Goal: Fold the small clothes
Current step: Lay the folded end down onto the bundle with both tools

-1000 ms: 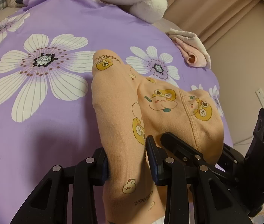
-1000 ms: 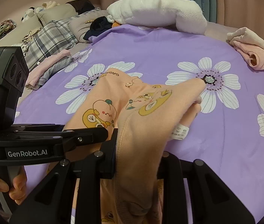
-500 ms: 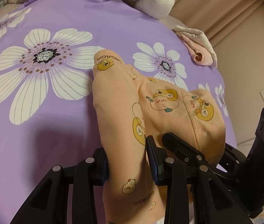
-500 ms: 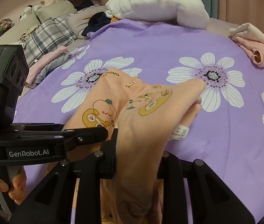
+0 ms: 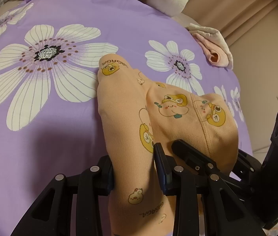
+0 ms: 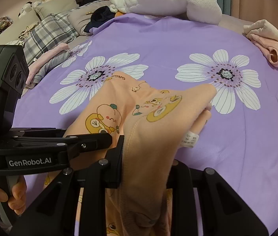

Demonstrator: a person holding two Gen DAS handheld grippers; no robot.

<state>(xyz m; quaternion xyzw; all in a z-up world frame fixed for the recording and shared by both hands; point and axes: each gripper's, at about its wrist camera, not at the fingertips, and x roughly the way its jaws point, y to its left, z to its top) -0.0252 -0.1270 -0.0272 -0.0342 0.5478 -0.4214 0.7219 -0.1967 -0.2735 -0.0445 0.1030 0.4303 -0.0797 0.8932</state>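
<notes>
peach baby garment [image 5: 131,118] with yellow cartoon print and "gagaga" lettering, held up over the purple bedsheet [image 5: 40,137], far end draped down onto the sheet by a large white flower print [image 5: 44,63]. clamped in the left hand-held gripper [image 5: 134,169], fabric bunched between both black pads, one fold running down past the jaws. clamped likewise in the right hand-held gripper [image 6: 145,153], thick folded edge pinched between its pads, stitched seam showing beside the left pad. white care label [image 6: 190,138] hanging from the underside of the raised fold in the right wrist view. left hand-held gripper [image 6: 91,143] seen in that view just beside the right one, "genrobot.ai" printed on its side, grasped low down by a hand [image 6: 7,194]. right hand-held gripper [image 5: 202,157] in the left wrist view close against the left one, touching the same garment. elsewhere on the bed: folded pink clothing [image 6: 271,45] near the right edge, white fluffy blanket [image 6: 168,2] at the far end, plaid pillow [image 6: 48,33] and a small pile of pink and grey clothes [image 6: 46,63] at the left. beige curtain [image 5: 237,9] behind the bed in the left wrist view.
</notes>
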